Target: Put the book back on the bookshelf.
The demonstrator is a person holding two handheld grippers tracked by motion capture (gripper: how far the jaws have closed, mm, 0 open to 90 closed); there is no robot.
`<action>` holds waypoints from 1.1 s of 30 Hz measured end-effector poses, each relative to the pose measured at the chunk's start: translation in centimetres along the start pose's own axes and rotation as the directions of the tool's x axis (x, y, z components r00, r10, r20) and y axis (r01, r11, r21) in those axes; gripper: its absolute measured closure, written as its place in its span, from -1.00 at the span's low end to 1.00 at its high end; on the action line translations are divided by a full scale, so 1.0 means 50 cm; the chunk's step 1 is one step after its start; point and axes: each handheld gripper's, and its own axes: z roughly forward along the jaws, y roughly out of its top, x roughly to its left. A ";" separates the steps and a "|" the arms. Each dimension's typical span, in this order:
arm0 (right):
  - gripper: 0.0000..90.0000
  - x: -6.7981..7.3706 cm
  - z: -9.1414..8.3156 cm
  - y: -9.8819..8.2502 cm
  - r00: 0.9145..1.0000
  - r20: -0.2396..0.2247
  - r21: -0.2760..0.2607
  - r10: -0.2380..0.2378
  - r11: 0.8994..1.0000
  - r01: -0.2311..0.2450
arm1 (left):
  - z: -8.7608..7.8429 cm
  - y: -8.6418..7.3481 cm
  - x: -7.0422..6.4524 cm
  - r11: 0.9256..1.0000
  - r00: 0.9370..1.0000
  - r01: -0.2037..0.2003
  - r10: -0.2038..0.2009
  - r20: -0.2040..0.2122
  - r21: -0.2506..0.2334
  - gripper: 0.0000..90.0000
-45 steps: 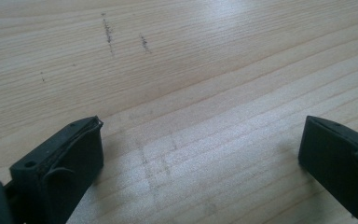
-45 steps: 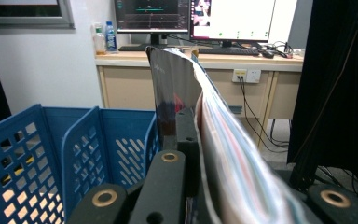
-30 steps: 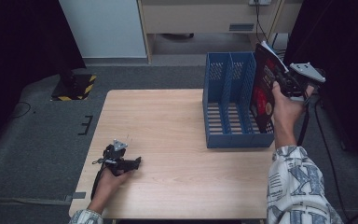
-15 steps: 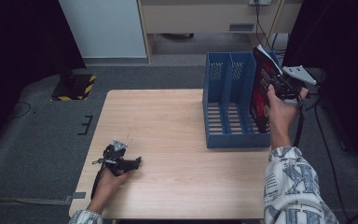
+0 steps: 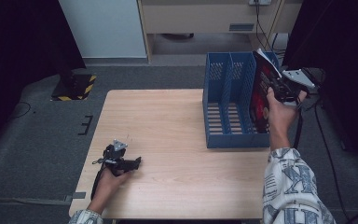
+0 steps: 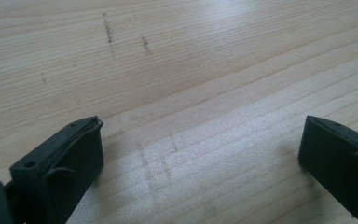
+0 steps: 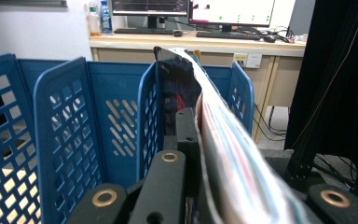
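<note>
Right gripper (image 5: 274, 88): we see its jaws clamped tight on the edge of a magazine (image 5: 262, 93), held up over the right end of the table (image 5: 168, 126).
Magazine: dark cover with red patches, standing nearly upright and leaning a little; its lower part sits in the rightmost slot of the blue file rack (image 5: 228, 100), its top corner rises above the rack's rim. In the right gripper view the magazine (image 7: 223, 140) curves away from us between the jaws, pale page edges on its right.
Left gripper (image 5: 137, 161): we find it resting low on the near left part of the table, well apart from the rack; in the left gripper view its jaws stand wide apart over bare wood (image 6: 191, 84), nothing between them.
File rack: three slots with perforated walls, at the table's right edge; the two left slots look empty.
In the way: the rack's divider (image 7: 149, 121) stands just beside the magazine.
Around: a desk with monitors (image 7: 191, 7), keyboards and bottles (image 7: 99, 18) behind the rack; a black-and-yellow striped block (image 5: 74, 86) on the floor.
Writing: we cannot read any on the cover; too blurred.
</note>
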 end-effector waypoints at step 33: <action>0.94 -0.031 0.012 -0.031 1.000 0.015 -0.025 -0.015 1.000 0.015 | -0.001 -0.001 -0.002 1.000 1.000 0.009 -0.009 -0.008 0.000 -1.00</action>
